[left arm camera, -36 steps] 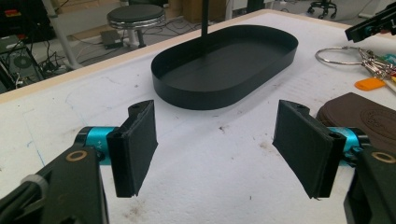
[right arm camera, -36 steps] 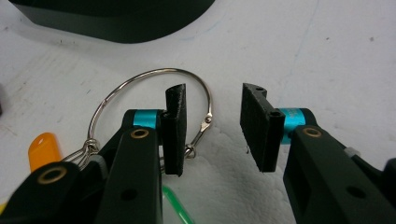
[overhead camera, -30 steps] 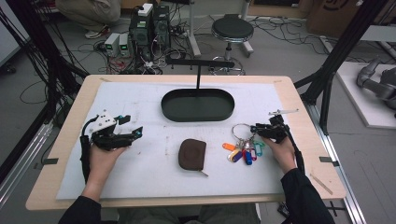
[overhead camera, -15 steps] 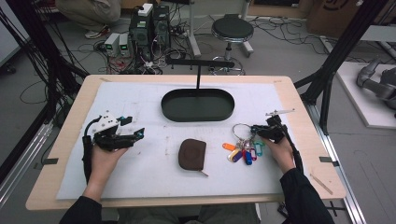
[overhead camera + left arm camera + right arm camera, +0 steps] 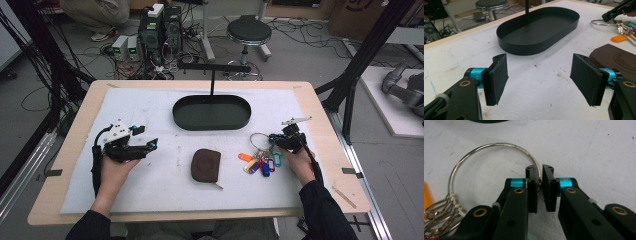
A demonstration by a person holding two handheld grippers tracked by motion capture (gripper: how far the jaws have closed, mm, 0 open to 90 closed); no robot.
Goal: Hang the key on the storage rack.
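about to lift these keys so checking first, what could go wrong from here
1. The right gripper pinches only the thin wire of the key ring, so it could slip or swivel between the fingers on lifting.
2. The tagged keys hang from the ring's far side; their weight may swing and twist the ring.
3. The brown pouch lies close by and could get knocked by dragging keys.

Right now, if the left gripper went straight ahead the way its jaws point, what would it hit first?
Probably the black oval metal tray. The left gripper stands open over bare white mat, and the tray's near wall lies ahead. The brown leather pouch sits off to one side, likely missed.
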